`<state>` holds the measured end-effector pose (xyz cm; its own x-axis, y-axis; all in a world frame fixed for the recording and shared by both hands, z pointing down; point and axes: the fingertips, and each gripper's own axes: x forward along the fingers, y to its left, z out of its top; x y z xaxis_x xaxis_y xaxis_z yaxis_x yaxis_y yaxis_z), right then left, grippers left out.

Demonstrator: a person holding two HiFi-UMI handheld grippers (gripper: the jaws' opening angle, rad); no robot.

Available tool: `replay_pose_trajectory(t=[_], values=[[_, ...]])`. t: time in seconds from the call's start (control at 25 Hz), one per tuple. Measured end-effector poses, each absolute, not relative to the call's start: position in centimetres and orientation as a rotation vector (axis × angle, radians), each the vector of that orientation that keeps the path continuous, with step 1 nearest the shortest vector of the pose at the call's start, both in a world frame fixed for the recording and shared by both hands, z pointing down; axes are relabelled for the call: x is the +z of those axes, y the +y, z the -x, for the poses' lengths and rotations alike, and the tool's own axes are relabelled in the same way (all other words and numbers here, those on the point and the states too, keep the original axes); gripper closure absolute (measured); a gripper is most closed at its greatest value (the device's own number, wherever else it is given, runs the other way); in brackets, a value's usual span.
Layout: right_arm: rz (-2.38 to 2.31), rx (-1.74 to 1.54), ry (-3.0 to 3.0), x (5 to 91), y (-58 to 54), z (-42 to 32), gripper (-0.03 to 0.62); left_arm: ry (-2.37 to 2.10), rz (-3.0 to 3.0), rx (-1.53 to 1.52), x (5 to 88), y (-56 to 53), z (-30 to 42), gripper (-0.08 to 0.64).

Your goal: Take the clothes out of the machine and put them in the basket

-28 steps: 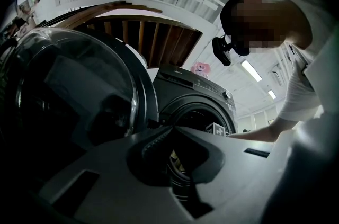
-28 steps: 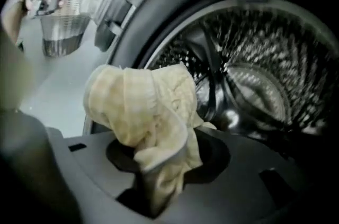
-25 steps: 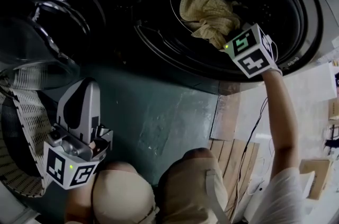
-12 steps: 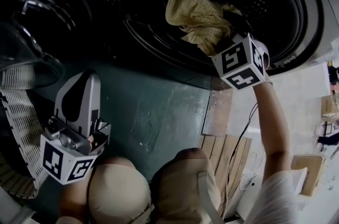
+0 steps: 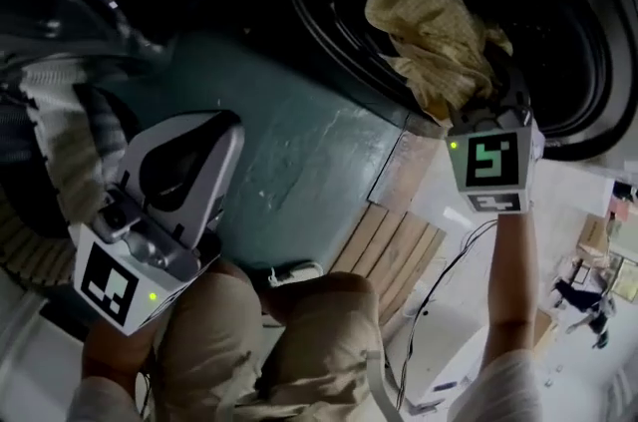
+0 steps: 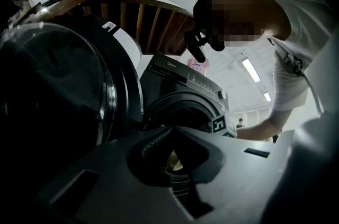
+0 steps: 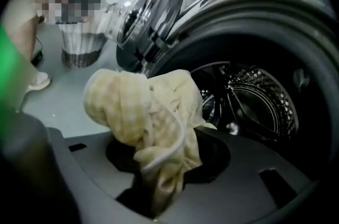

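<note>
Lengthwise along right claw (image 7: 165, 167), yellow cloth (image 7: 143, 106)

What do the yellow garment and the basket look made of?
Yellow garment: soft woven cloth, matte, likely cotton; it bunches in folds and shows a faint check. Basket: probably rigid white plastic, judging by its slatted openwork wall.

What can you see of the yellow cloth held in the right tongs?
The yellow cloth is a pale, faintly checked fabric, soft and crumpled into a loose bundle, with a thin light cord or hem edge looping across it. The right tongs are clamped on its bunched lower end, and the rest bulges out beyond the tips. It sits at the mouth of the washing machine drum. I can't tell whether it brushes the rim or whether it is damp.
</note>
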<state>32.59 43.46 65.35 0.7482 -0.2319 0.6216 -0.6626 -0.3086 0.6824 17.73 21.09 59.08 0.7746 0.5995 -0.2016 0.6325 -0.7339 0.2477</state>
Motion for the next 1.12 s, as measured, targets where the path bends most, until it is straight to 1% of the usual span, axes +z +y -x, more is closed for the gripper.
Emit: replay_pose_trajectory(t=[0.2,0.56,0.76,0.96,1.12], values=[[-1.865,0.603,-0.739,61.1,41.5,-29.0,0.399,0.792,-2.665,-0.097,53.0,18.4,-17.8,0.546],[-1.921,0.715,-0.831,53.0,38.7,-23.9,0.399,0.591,-2.69,0.01,43.6,14.3,-14.9,0.546],[-2.001,0.743,-0.844,45.2,38.0,-21.2,0.399,0.545,-2.707,0.05,37.1,13.8,-12.9,0.546],[-2.036,0.733,-0.9,36.8,37.6,-18.6,0.399,0.418,-2.78,-0.021,28.6,12.9,-11.0,0.546],[-2.076,0.765,-0.985,31.4,35.7,-15.1,0.399,0.259,-2.801,-0.061,22.1,11.1,-7.9,0.546]])
